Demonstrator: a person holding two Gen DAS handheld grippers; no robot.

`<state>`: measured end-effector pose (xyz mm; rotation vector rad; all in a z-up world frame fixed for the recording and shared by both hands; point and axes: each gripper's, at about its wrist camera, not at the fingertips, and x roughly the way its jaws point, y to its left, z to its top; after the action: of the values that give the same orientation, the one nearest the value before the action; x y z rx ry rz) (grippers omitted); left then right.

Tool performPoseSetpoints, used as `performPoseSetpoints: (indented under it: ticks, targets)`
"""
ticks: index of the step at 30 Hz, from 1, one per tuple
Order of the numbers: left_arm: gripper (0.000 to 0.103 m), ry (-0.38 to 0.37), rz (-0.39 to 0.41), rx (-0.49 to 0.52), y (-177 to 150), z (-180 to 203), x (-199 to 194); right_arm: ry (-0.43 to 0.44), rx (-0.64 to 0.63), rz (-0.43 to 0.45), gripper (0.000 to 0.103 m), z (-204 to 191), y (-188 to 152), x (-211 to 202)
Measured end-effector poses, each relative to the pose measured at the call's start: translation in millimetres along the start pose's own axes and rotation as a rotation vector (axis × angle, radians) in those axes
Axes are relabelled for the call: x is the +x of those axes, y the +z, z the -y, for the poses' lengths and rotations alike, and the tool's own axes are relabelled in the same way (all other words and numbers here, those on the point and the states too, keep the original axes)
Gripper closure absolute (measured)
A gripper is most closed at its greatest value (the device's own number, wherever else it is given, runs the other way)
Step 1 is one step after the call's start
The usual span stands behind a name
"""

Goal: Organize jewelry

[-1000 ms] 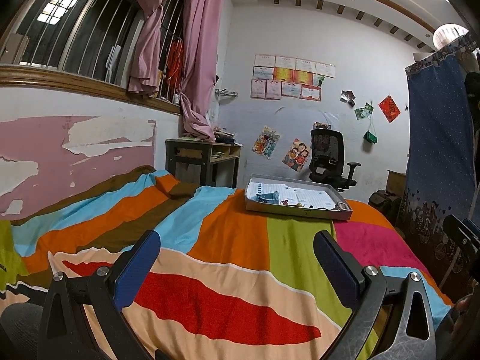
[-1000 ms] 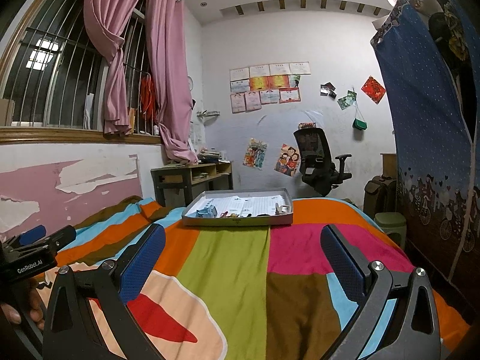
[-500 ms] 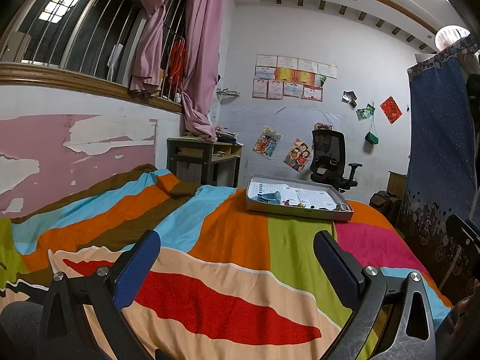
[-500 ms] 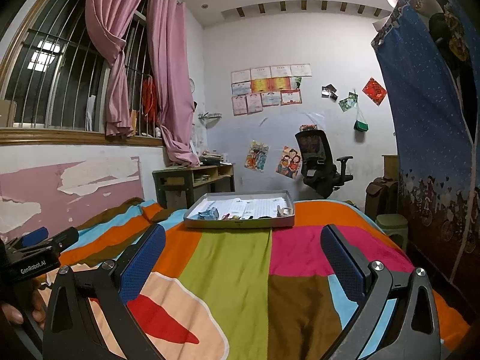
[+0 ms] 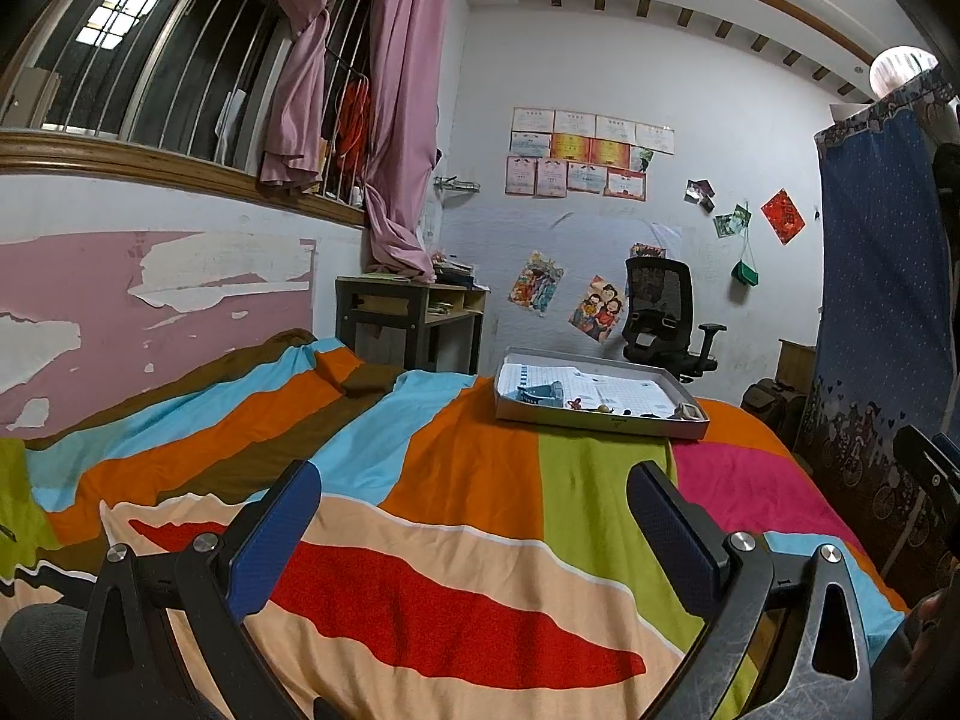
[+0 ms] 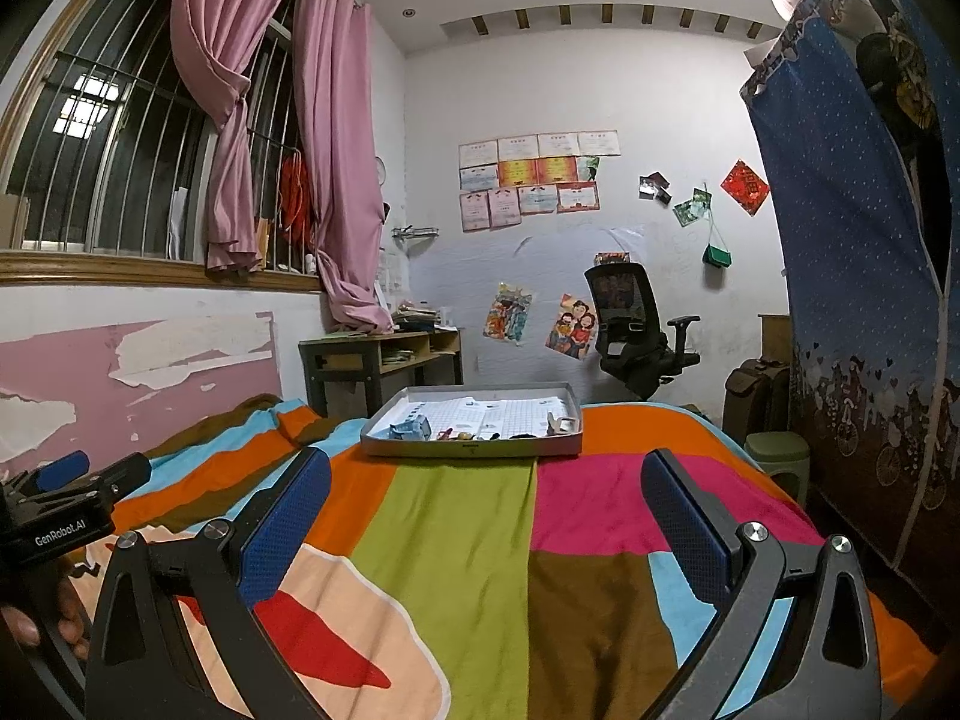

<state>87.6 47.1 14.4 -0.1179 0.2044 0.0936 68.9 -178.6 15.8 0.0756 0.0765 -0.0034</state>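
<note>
A shallow grey tray (image 5: pixel 600 420) (image 6: pixel 474 449) lined with white printed paper lies far out on the bed. Small jewelry pieces sit along its near side, with a blue item (image 5: pixel 540 393) (image 6: pixel 409 427) at its left; details are too small to tell. My left gripper (image 5: pixel 474 516) is open and holds nothing, well short of the tray. My right gripper (image 6: pixel 485 507) is also open and holds nothing, facing the tray's front wall from a distance. At the left edge of the right wrist view, the left gripper's body (image 6: pixel 57 516) shows, held by a hand.
A colourful striped bedspread (image 5: pixel 468 492) covers the bed. A pink peeling wall and barred window run along the left. A wooden desk (image 5: pixel 414 318) and a black office chair (image 5: pixel 666 324) stand beyond the bed. A blue curtain (image 6: pixel 852 276) hangs on the right.
Both grippers have drifted slightly forward and the right view has tilted up a little. The jaws stay wide apart and the tray has not moved.
</note>
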Motion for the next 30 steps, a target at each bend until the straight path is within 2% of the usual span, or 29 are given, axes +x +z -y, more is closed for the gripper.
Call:
performPoseSetpoints:
  ticks: [30]
  targets:
    - [0.000,0.000,-0.002,0.004,0.6,-0.7,1.2,-0.013,-0.001,0.011,0.001,1.2,2.4,-2.1]
